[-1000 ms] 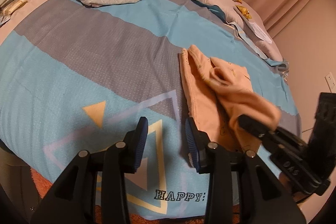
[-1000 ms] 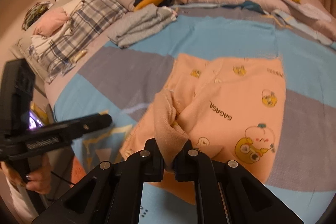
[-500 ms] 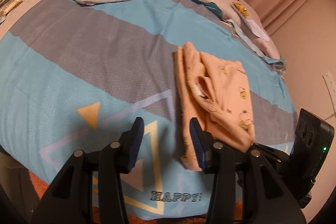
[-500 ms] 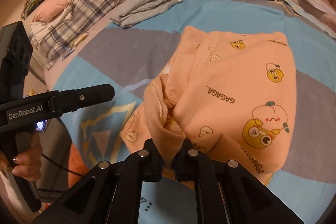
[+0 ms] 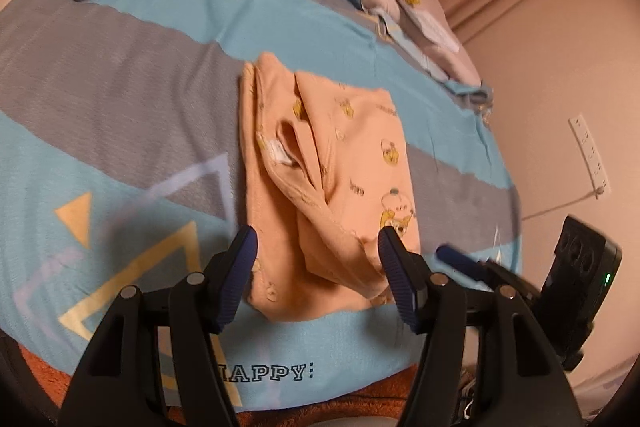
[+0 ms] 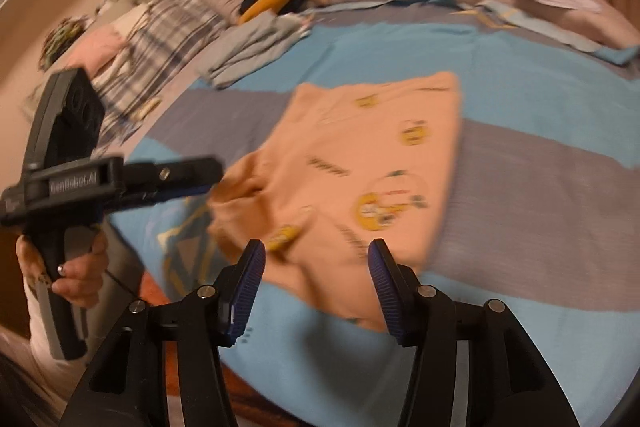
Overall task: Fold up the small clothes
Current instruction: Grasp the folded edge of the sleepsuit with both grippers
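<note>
One peach garment (image 5: 320,179) lies folded; two grippers, jaws spread.

Both grippers are hanging wide open: the left gripper (image 5: 316,259) and right gripper (image 6: 316,267), the person's left hand (image 6: 68,267) gripping its handle.

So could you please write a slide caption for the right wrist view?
Open right claw above the folded peach garment on the bedspread.
</note>
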